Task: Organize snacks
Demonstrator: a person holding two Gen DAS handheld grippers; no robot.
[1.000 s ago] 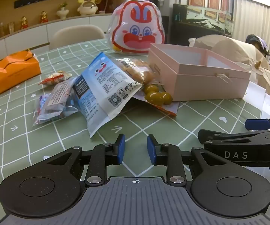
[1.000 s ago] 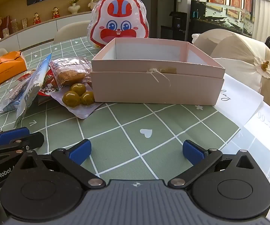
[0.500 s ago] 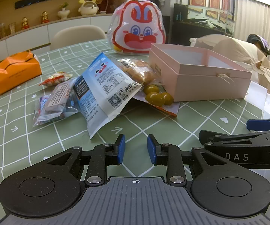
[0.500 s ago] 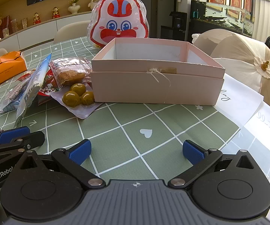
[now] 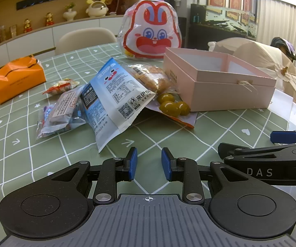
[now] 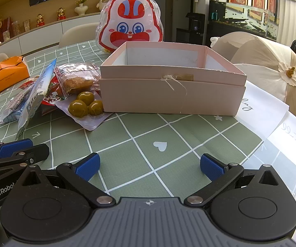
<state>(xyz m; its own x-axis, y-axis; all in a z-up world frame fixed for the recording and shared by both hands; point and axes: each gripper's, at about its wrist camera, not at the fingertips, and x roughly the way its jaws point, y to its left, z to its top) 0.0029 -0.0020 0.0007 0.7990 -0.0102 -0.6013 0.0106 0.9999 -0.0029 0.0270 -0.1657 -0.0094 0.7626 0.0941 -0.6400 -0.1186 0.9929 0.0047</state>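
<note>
A heap of snack packets lies on the green checked tablecloth (image 5: 45, 160): a blue-and-white packet (image 5: 115, 98) (image 6: 36, 98), a clear pack of green olives (image 5: 172, 106) (image 6: 85, 105), a wrapped bread (image 5: 152, 78) (image 6: 78, 78), a brown-labelled bar (image 5: 63, 109) and a small red snack (image 5: 62, 86). To the right of the heap stands an open, empty pink box (image 5: 220, 88) (image 6: 168, 94). My left gripper (image 5: 149, 163) hovers just in front of the blue packet, with its pads a little apart and nothing between them. My right gripper (image 6: 150, 166) is wide open in front of the box.
A rabbit-faced bag (image 5: 151, 33) stands behind the box. An orange carton (image 5: 18, 78) sits at the far left. A cream parasol (image 6: 271, 68) and white paper sheets (image 6: 271, 113) lie to the right of the box. Chairs and a shelf wall are beyond the table.
</note>
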